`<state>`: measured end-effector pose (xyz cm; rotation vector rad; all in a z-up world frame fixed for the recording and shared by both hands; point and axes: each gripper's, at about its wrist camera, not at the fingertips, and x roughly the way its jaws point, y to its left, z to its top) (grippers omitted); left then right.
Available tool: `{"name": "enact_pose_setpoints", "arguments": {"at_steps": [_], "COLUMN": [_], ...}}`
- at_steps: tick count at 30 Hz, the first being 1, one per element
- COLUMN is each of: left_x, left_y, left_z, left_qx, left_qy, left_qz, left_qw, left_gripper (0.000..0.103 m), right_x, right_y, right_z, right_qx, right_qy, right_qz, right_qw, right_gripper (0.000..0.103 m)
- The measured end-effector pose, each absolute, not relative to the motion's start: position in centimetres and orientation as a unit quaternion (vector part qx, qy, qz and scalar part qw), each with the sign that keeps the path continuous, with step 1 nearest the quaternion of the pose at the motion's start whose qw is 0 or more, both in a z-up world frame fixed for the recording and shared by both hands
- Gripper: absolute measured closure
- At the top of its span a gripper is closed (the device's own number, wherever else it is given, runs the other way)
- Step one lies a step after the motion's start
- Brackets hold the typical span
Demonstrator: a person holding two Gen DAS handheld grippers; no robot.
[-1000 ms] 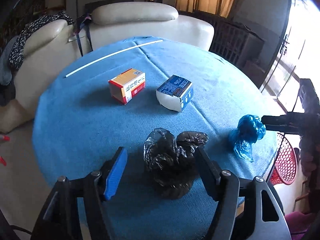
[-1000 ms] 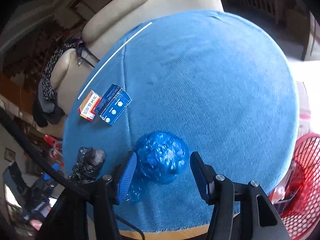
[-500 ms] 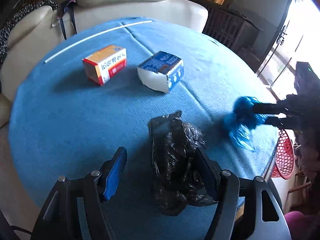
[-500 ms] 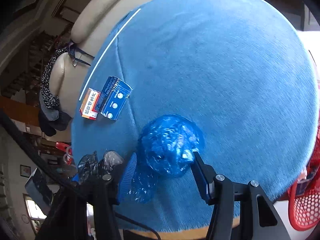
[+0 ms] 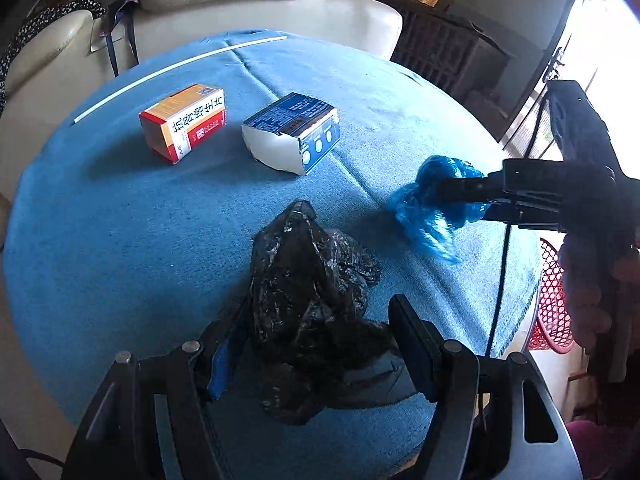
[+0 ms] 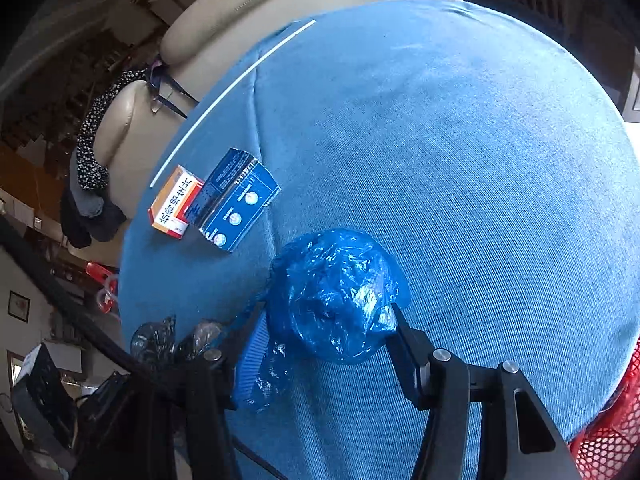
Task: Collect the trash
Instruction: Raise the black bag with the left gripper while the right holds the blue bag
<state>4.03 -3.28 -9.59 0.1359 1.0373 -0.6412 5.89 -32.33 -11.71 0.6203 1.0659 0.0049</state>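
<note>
A crumpled black plastic bag (image 5: 312,280) lies on the blue tablecloth (image 5: 100,240) near the front edge. My left gripper (image 5: 316,308) stands open around it, the bag filling most of the gap and hiding part of the left finger. To the right, a crumpled blue plastic bag (image 6: 332,288) sits between the fingers of my right gripper (image 6: 326,312), which is open with both tips at the bag's sides. In the left wrist view, the right gripper (image 5: 444,196) straddles the blue bag (image 5: 424,216). An orange-and-red box (image 5: 184,126) and a blue-and-white box (image 5: 292,136) lie further back.
A red mesh basket (image 5: 550,300) stands below the table's right edge. A thin white strip (image 5: 180,68) lies across the far side of the cloth. A cream sofa (image 5: 240,0) stands behind the table. A person's sleeve shows at the right.
Both grippers have come forward and down over their bags. The black bag now lies deeper between the left fingers, and the blue bag deeper between the right ones.
</note>
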Motion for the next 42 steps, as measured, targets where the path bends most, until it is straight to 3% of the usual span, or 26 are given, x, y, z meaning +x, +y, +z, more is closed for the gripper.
{"name": "enact_pose_setpoints", "arguments": {"at_steps": [3,5,8,12,42], "left_x": [4.1,4.1,4.3,4.1,0.3], "left_y": [-3.5,-3.6,-4.0,-4.2,-7.8], "left_z": [-9.6,-9.8,-10.1,-9.6,-4.1], "left_qx": [0.057,0.058,0.060,0.061,0.164], "left_qy": [0.486,0.489,0.494,0.484,0.394], "left_qz": [-0.301,-0.298,-0.293,-0.285,-0.227], "left_qw": [0.818,0.818,0.816,0.826,0.875], "left_gripper": [0.038,0.053,0.064,0.067,0.068], "right_x": [6.5,6.7,6.3,5.9,-2.5], "right_y": [-32.2,-31.9,-31.9,-31.7,-35.7], "right_z": [-12.1,-12.4,-12.6,-12.5,-10.2], "right_qx": [0.299,0.296,0.285,0.271,0.244], "right_qy": [0.503,0.501,0.494,0.486,0.446], "right_qz": [0.002,-0.001,-0.003,-0.004,-0.018], "right_qw": [0.811,0.813,0.821,0.831,0.861], "right_gripper": [0.042,0.044,0.053,0.061,0.062]}}
